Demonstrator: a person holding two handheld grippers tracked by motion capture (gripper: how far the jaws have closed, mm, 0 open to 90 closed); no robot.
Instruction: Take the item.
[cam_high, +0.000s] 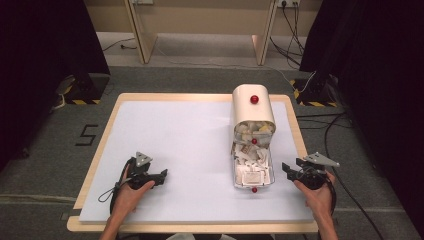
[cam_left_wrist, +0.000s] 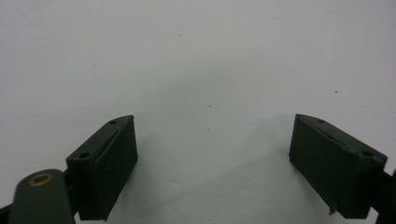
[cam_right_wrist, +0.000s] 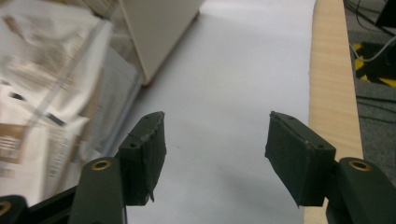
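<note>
White table (cam_high: 165, 150): packet box (cam_high: 253, 150) just left of right gripper (cam_high: 291, 169), spread, empty

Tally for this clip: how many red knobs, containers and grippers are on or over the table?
Red knobs: 3 (one on the lid, one at the box mouth, one at the tray's near end)
Cream box with clear tray of sachets: 1
Grippers: 2 (left gripper, right gripper), both open, empty
Total: 6

Both grippers, left gripper (cam_high: 161, 176) and right gripper (cam_high: 288, 169): black bodies, grey three-cornered top plates, brass-ringed pivot screws behind dark rectangular pads, black cable trailing rearward.
</note>
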